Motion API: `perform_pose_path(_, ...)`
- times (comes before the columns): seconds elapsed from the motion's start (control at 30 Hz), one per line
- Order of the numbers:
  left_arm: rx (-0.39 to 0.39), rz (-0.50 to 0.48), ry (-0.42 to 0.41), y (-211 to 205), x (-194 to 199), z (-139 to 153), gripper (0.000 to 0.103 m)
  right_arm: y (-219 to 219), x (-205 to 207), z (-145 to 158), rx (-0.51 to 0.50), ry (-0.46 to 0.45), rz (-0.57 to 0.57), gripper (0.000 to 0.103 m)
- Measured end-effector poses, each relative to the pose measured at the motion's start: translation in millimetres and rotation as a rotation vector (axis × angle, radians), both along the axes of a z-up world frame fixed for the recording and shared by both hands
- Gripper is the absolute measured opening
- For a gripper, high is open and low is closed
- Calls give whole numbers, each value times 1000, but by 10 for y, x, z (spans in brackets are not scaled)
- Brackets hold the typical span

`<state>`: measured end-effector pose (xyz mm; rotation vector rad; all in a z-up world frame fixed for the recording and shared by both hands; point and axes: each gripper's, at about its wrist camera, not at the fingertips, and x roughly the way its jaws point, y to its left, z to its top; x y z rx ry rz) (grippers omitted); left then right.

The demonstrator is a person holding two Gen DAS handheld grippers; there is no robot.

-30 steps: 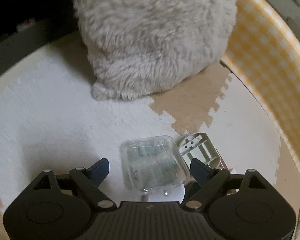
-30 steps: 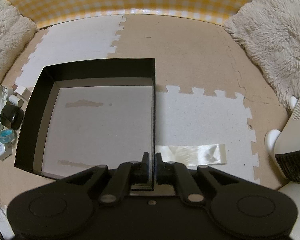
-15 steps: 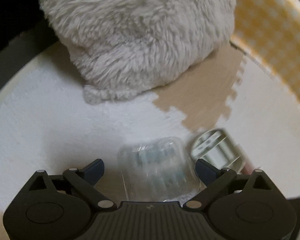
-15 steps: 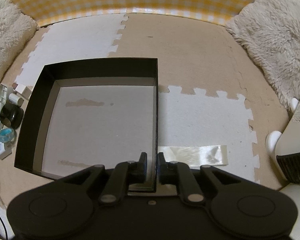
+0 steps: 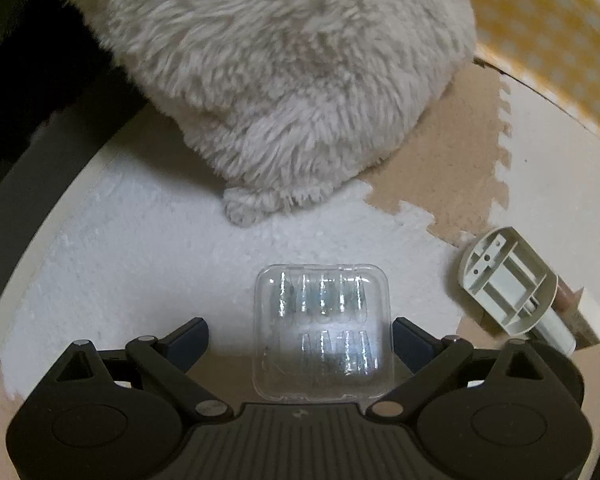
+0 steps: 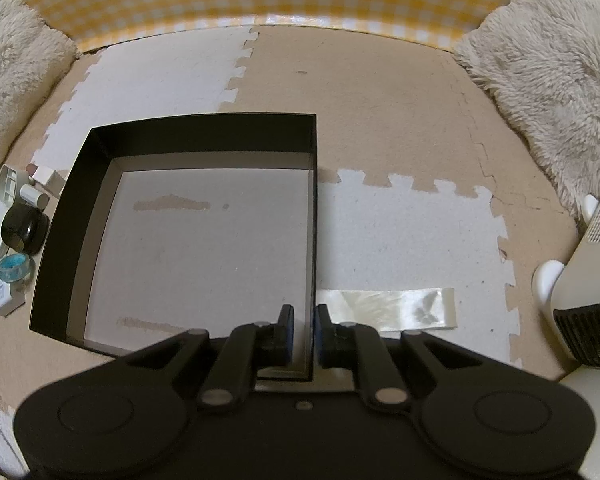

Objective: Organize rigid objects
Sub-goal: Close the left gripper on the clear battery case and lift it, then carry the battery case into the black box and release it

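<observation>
A clear plastic case [image 5: 322,328] with small ribbed pieces inside lies on the white foam mat. My left gripper [image 5: 300,336] is open around it, with a gap on its left side and the right pad close to its edge. A cream plastic holder [image 5: 504,288] lies to the right with a small tube and block behind it. In the right wrist view, an empty black box [image 6: 204,122] sits on the mat. My right gripper [image 6: 303,332] straddles its right wall [image 6: 314,220], slightly open, with a slit showing beside the left pad.
A fluffy cushion [image 5: 284,80] fills the space ahead of the left gripper, and another [image 6: 540,60] is at the far right. A black round object [image 6: 24,226], a blue tape roll [image 6: 14,268] and small items lie left of the box. A shiny strip [image 6: 388,308] and a white appliance [image 6: 588,280] are on the right.
The left jaws spread wider and the wrist rolled, so the clear case now sits square between them. The right jaws eased off the box wall they were pinching.
</observation>
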<state>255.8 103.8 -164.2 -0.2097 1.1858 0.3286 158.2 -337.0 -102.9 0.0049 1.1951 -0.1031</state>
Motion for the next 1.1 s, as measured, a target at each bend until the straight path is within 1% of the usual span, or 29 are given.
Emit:
perform_pose_path(0.07,-8,27,-4,32,0,1,97,1,1,-1,-1,0,1,11)
perform_pose_path(0.17,8,62,-7,77,-10,21,96,1,-5,-1,2,-1,-2,11)
perform_pose_path(0.23,-2,73,-1,109,-4,15,96,1,-3,-1,4,0,-4,11)
perform_pose_path(0.37,6,63,11,97,5,-1,97,-11,-6,31,10,-17,-9,11)
perform_pose_path(0.5,34,18,27,19,50,-41,98,-30,-11,58,16,-35,-18,12)
perform_pose_path(0.57,17,32,19,34,48,-42,98,-37,-8,64,18,-37,-20,11)
perform_pose_path(0.6,-6,45,11,60,40,-41,95,-36,-7,63,19,-36,-18,11)
perform_pose_path(0.63,-31,64,-1,95,28,-33,86,-32,-6,61,18,-35,-16,11)
perform_pose_path(0.67,-35,77,-10,116,17,-16,84,-27,-4,60,15,-34,-14,11)
perform_pose_path(0.7,-35,76,-20,126,14,3,74,-21,-5,60,13,-33,-13,11)
perform_pose_path(0.8,-38,36,-29,102,5,33,74,-23,-7,57,13,-32,-13,11)
perform_pose_path(0.9,-36,15,-39,45,-9,59,74,-8,-2,42,1,-23,-7,10)
perform_pose_path(1.0,-41,-6,-86,-45,-26,200,74,-11,-5,39,-1,-22,-5,9)
perform_pose_path(1.1,-61,-45,-151,-155,-76,426,74,-31,0,38,8,-21,-13,8)
